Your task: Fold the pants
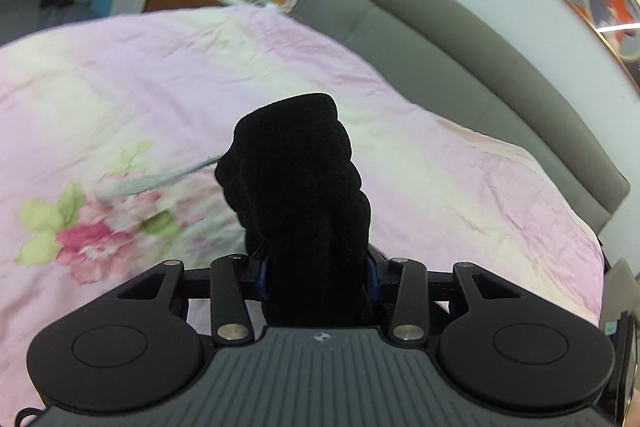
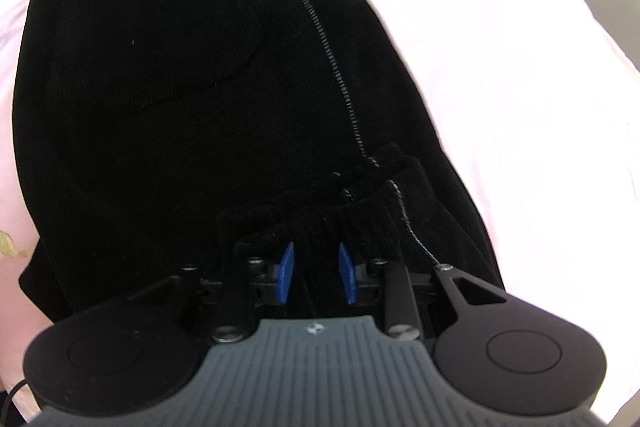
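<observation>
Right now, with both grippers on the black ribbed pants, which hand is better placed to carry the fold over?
Probably the left. The left gripper holds a bunched part of the black ribbed pants above the pink floral bedspread; the right gripper clamps fabric low against the spread-out pants.

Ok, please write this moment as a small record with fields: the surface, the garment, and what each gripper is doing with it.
surface: pink bedspread with a flower print, grey headboard behind
garment: black pants lying on the bedspread, grey stitched seam running down them
left gripper: shut on a thick bunch of the black fabric, which stands up above the bed; a grey drawstring hangs to the side
right gripper: pointing down, blue pads clamped on a gathered fold of the pants
fold status: not yet finished
</observation>
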Motion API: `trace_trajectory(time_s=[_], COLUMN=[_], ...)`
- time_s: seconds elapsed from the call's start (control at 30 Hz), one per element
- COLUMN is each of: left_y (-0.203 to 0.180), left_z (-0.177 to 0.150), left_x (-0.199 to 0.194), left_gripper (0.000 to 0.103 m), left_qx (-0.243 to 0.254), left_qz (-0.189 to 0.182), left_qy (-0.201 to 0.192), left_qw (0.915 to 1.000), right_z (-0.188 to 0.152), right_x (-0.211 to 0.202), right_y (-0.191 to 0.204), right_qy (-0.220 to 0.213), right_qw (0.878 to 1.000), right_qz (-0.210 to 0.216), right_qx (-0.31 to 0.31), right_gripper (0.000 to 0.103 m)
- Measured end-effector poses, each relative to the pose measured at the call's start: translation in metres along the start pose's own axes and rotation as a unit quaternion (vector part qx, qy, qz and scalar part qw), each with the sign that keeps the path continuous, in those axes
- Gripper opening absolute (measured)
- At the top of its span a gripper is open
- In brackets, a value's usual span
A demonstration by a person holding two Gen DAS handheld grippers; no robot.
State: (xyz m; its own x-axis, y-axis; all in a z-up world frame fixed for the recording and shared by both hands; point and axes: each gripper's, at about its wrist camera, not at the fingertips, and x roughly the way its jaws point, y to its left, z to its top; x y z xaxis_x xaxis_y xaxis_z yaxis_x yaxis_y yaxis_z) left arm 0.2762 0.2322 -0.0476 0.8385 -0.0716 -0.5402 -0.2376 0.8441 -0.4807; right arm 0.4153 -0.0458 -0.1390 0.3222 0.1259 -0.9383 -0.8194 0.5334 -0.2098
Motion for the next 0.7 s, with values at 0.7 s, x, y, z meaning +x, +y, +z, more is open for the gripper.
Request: trace_trajectory(time_s=[0.7], left_y=[-0.252], left_z=[-0.205], left_x=[0.025], left_gripper=[0.047], left_qx=[0.482], left_qz=[-0.047], left_qy=[0.080], left_qw=[0.8713], right_z=[-0.199], right_x=[-0.064], right_y=[-0.082], right_qy=[-0.048], right_qw=[0.973], right_qz=[0.011], right_qx=[0.224], right_gripper=[0.031])
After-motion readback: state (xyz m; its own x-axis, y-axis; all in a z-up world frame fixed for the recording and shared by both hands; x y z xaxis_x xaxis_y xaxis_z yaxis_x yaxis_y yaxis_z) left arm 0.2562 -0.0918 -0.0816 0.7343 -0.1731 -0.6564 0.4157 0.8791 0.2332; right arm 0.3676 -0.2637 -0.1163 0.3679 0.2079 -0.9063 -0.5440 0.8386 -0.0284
